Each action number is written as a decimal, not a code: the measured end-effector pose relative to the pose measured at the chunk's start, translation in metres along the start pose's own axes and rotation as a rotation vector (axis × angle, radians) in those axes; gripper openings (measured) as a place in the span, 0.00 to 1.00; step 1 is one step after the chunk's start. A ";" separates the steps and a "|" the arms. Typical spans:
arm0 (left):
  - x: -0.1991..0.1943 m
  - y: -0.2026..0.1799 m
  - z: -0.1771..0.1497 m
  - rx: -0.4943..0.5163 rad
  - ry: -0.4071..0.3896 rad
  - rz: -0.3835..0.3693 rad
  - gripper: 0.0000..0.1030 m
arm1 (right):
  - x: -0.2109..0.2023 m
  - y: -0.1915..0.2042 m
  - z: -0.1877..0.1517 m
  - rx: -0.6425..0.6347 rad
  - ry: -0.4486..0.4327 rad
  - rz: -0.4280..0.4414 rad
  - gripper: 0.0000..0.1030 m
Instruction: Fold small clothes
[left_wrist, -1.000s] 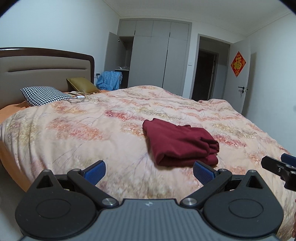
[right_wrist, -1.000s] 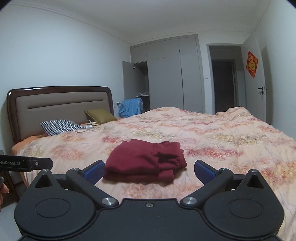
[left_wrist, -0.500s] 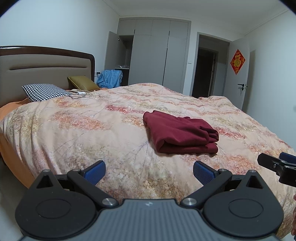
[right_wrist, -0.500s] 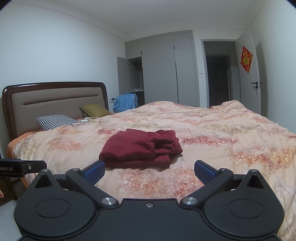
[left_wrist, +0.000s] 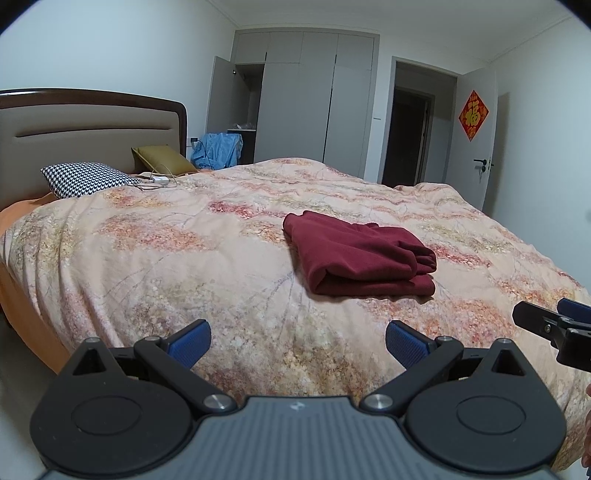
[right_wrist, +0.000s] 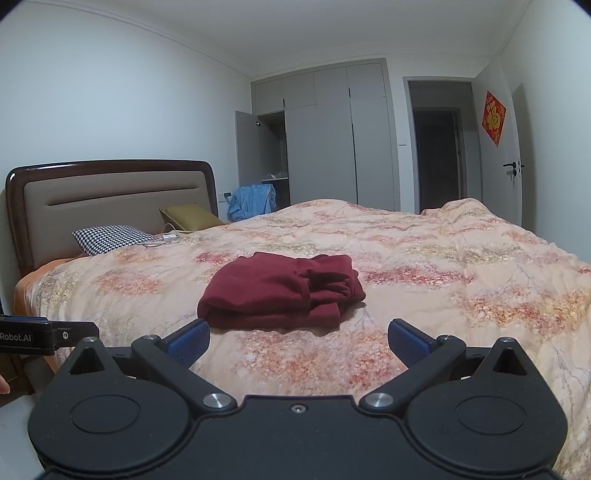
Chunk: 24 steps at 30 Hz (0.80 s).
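A folded dark red garment (left_wrist: 360, 256) lies in a compact stack on the floral bedspread (left_wrist: 184, 258); it also shows in the right wrist view (right_wrist: 280, 291). My left gripper (left_wrist: 297, 341) is open and empty, held back from the garment over the bed's near edge. My right gripper (right_wrist: 298, 339) is open and empty, also short of the garment. The right gripper's finger shows at the right edge of the left wrist view (left_wrist: 554, 325). The left gripper's body shows at the left edge of the right wrist view (right_wrist: 44, 334).
A checked pillow (left_wrist: 86, 179) and an olive pillow (left_wrist: 162, 160) lie by the headboard (left_wrist: 92, 133), with a charger and cable (left_wrist: 157, 181) beside them. Blue clothing (left_wrist: 218, 149) hangs near the open wardrobe (left_wrist: 303, 99). A doorway (left_wrist: 410, 136) is at the far right.
Both grippers have drawn back and away from the folded garment, which now sits farther from the fingers. The jaws stay open. The garment has not moved.
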<state>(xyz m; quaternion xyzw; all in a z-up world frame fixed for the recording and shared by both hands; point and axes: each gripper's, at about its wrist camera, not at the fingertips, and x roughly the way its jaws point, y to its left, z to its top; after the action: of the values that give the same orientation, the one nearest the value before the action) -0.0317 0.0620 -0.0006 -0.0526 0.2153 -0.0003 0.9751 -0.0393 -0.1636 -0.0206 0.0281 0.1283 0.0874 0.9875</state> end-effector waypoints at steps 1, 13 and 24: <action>0.000 0.000 0.000 0.000 0.001 0.000 1.00 | 0.000 0.000 0.000 0.001 0.001 -0.001 0.99; 0.002 -0.001 0.000 0.002 0.007 -0.002 1.00 | 0.001 -0.001 0.000 0.004 0.003 0.001 0.99; 0.004 -0.001 -0.002 0.000 0.018 -0.006 1.00 | 0.003 0.000 -0.001 0.004 0.012 0.003 0.99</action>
<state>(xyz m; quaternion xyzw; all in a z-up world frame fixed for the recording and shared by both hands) -0.0288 0.0612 -0.0036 -0.0532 0.2241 -0.0038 0.9731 -0.0364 -0.1629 -0.0228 0.0297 0.1342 0.0890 0.9865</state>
